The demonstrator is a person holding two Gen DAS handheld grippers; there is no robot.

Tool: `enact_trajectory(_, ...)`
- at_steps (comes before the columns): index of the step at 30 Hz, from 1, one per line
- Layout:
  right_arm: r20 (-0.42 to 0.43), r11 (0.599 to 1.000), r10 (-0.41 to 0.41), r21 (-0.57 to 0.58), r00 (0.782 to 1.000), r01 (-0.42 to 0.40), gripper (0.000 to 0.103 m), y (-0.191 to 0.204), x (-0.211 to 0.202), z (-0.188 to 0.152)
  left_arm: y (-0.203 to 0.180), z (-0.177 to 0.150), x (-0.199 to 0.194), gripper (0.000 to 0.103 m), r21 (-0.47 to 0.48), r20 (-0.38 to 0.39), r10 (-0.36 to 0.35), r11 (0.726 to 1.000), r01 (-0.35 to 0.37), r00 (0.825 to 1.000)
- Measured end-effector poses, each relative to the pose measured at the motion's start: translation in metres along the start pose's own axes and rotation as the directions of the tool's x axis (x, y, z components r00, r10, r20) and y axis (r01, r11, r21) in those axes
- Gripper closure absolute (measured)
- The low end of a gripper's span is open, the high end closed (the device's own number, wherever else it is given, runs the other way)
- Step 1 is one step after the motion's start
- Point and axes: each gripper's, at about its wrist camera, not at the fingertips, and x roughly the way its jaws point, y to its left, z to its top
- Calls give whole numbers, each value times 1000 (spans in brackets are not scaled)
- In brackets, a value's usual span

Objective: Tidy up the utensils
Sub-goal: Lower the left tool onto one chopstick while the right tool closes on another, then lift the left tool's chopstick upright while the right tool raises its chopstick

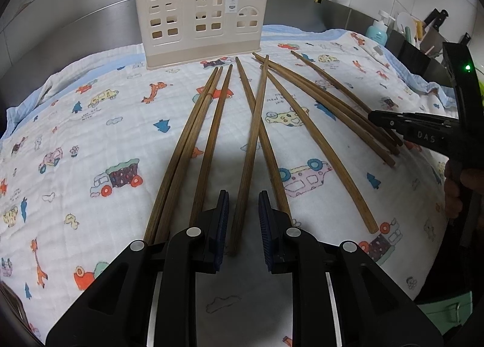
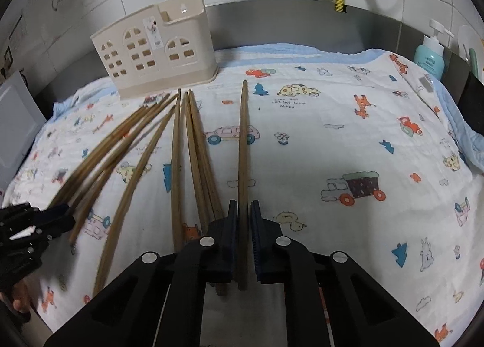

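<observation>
Several long brown wooden chopsticks lie fanned out on a cartoon-print cloth (image 1: 90, 135). A beige slotted utensil holder (image 1: 199, 20) stands upright at the cloth's far edge, seen too from the right wrist as the holder (image 2: 157, 59). My left gripper (image 1: 243, 207) is open low over the cloth. One chopstick (image 1: 255, 135) runs between its blue pads without touching them. My right gripper (image 2: 243, 213) is shut on the near end of a single chopstick (image 2: 243, 135), apart from the rest. In the left wrist view that right gripper (image 1: 375, 118) sits on the rightmost chopstick (image 1: 329, 80).
A steel backsplash and white tiled wall with pipes rise behind the holder. A teal soap bottle (image 2: 429, 56) and a knife rack (image 1: 432, 29) stand at the far right. A white board (image 2: 15, 126) leans at the left. Bare cloth (image 2: 348, 135) spreads right of the held chopstick.
</observation>
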Motion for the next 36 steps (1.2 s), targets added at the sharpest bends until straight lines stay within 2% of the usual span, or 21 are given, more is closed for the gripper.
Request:
enact_trajectory(6, 5, 1000, -12, -23, 1000, 12, 96, 0, 1, -1, -4, 2, 2, 83, 5, -2, 3, 1000, -3, 1000)
enact_trajectory(9, 9, 1000, -9, -18, 1000, 9, 96, 0, 0, 0, -7, 3, 3, 90, 20, -2, 30, 999, -30, 1000)
enact_trajectory(11, 10, 1000, -11, -21, 1000, 11, 96, 0, -1, -1, -8, 3, 3, 94, 21, -3, 24, 1000, -23, 1000)
enact_trajectory(19, 35, 1000, -1, -23, 999, 1, 96, 2, -15, -4, -7, 8, 2, 98, -15, -6, 28, 999, -28, 1000)
enact_trajectory(26, 94, 999, 9, -33, 995, -6, 96, 6, -41, 2, -6, 18, -28, 98, -41, 68, 2, 999, 1, 998)
enact_trajectory(30, 146, 999, 18, -48, 989, -11, 96, 9, -61, 11, -7, 27, -49, 98, -47, 136, 9, 999, -3, 991)
enact_trajectory(36, 206, 996, 26, -92, 978, -7, 96, 15, -85, 31, -9, 41, -66, 98, -32, 191, 2, 999, 4, 982)
